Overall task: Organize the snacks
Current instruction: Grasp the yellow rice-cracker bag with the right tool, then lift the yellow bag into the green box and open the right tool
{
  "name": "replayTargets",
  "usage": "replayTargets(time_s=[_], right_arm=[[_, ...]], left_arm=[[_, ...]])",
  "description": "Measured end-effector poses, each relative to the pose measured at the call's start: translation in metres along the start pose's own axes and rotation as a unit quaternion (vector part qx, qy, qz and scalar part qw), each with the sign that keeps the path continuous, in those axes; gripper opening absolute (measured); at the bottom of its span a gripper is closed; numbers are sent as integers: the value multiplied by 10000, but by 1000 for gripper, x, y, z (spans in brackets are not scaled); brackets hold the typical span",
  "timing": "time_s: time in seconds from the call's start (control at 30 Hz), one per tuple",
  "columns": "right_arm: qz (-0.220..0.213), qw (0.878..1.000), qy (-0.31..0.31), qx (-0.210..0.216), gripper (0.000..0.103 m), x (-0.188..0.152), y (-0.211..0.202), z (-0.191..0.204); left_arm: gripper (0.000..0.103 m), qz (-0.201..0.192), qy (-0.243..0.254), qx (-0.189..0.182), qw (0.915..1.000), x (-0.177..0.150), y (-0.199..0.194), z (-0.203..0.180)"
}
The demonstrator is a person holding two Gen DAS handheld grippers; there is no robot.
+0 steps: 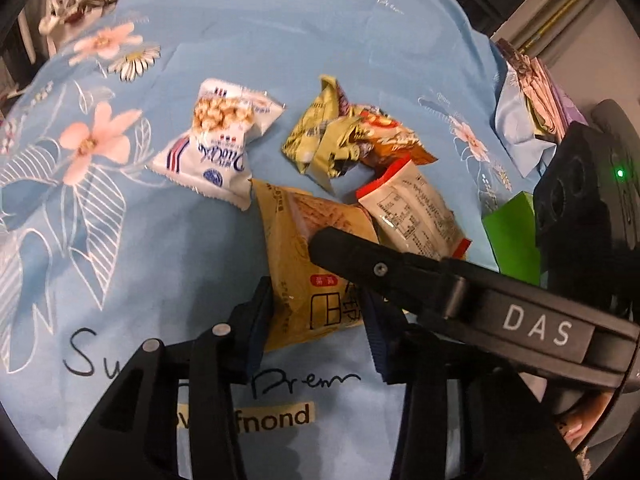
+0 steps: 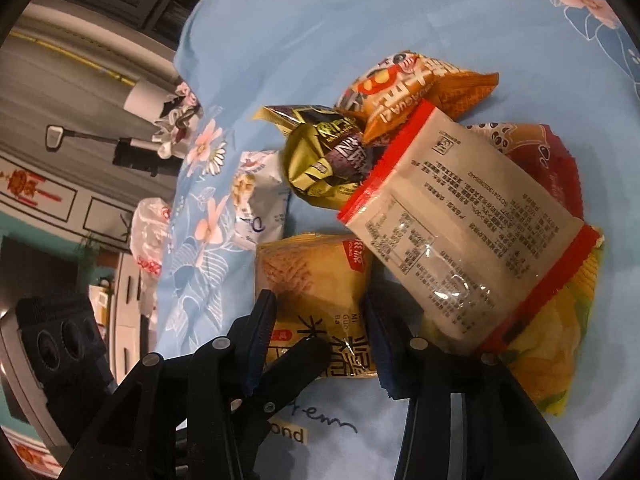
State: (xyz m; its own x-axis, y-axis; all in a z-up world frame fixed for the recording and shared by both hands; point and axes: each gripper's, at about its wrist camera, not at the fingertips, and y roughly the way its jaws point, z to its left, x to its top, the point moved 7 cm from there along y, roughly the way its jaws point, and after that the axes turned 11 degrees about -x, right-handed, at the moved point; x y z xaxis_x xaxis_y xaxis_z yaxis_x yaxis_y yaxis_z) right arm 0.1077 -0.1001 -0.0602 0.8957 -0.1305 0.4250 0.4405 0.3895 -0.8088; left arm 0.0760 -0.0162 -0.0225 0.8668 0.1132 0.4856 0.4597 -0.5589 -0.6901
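A yellow snack packet lies on the blue floral cloth. Both grippers straddle it. My left gripper has a finger on each side of the packet's near end, jaws apart around it. My right gripper also brackets the same yellow packet, and one of its fingers crosses the left wrist view. Whether either squeezes the packet does not show. Behind lie a white red-edged packet, a green-gold packet, an orange packet and a white popcorn packet.
A red packet and a yellow-green packet lie under the white one. A green box sits at the right. Folded fabric lies at the cloth's right edge. Room furniture stands beyond the cloth.
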Motion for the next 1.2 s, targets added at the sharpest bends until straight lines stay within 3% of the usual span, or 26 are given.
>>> replayTargets(time_s=[0.37, 0.9, 1.2], right_arm=[[-977, 9942, -389, 232, 48, 8, -54, 28], [-1943, 9794, -549, 70, 48, 7, -133, 27], [-2472, 9687, -236, -5, 48, 8, -188, -13]], left_arm=[[43, -881, 650, -111, 9939, 10, -34, -39], [43, -1425, 1392, -472, 9788, 15, -59, -114], [43, -1392, 1987, -725, 9674, 15, -49, -182]])
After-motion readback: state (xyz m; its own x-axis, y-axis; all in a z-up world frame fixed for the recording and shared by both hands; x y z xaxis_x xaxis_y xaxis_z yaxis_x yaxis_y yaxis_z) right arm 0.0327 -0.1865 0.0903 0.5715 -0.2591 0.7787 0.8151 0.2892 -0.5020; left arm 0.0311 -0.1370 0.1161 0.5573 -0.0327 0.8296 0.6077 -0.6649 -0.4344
